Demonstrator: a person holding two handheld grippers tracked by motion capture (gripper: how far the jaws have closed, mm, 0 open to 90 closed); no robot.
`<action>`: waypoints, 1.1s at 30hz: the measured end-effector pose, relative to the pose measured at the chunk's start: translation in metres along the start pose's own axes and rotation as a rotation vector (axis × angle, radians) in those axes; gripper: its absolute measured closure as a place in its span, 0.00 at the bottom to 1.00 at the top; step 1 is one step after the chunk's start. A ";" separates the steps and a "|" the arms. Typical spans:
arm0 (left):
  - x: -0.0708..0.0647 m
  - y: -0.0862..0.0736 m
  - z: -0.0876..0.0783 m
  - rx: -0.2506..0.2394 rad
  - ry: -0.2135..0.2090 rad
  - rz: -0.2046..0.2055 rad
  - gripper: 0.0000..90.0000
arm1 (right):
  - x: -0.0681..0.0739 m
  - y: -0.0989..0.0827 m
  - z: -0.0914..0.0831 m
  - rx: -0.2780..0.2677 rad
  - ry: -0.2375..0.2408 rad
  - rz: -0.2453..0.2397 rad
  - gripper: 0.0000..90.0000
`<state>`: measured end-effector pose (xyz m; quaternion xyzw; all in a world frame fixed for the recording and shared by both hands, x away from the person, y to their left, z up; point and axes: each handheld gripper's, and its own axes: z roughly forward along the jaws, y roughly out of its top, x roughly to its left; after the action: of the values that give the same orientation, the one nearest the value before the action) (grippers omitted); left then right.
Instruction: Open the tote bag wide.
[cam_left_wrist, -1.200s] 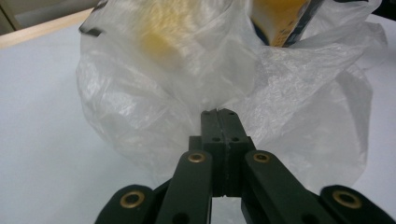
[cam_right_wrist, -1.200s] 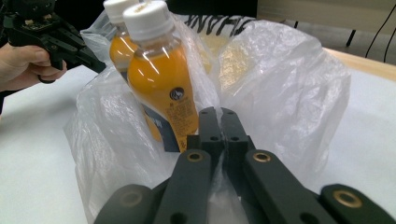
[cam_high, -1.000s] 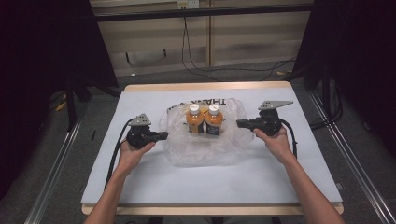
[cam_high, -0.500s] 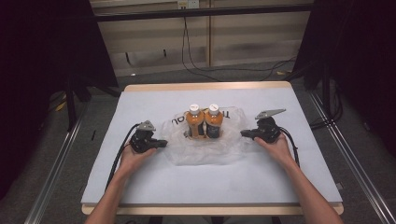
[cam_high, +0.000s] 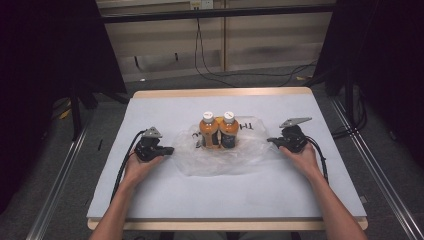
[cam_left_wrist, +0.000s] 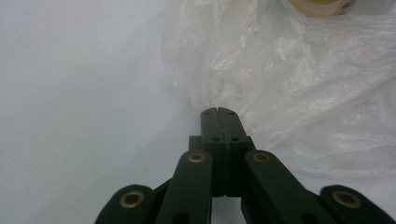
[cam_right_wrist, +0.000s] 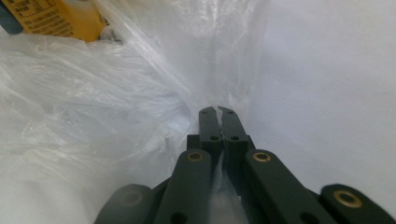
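While both grippers pinch the clear plastic bag (cam_high: 220, 155) at mid-table, its long axis runs between them; the left gripper (cam_high: 167, 150) clamps its left edge, the right gripper (cam_high: 271, 141) its right edge; two orange bottles (cam_high: 219, 131) stand upright inside, toward the table's (cam_high: 165, 195) far edge.

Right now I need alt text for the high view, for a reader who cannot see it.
Two orange bottles stand side by side in a clear plastic bag on a white table. The left gripper and right gripper, one in each hand, pinch the bag's opposite edges.
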<state>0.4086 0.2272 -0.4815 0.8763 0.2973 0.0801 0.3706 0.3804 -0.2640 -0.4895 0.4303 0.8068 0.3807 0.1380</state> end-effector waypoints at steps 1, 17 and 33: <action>0.001 0.000 0.000 -0.004 0.007 0.005 1.00 | -0.001 0.000 0.000 -0.003 -0.011 -0.005 1.00; 0.000 0.001 -0.012 -0.109 -0.053 -0.046 0.86 | 0.002 0.009 0.000 -0.085 0.012 0.020 0.74; -0.010 0.023 -0.062 -0.315 -0.062 -0.042 0.68 | 0.019 0.040 -0.061 -0.313 0.063 0.008 0.50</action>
<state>0.3887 0.2456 -0.4207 0.8030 0.2880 0.0909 0.5138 0.3590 -0.2649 -0.4173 0.3948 0.7397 0.5156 0.1763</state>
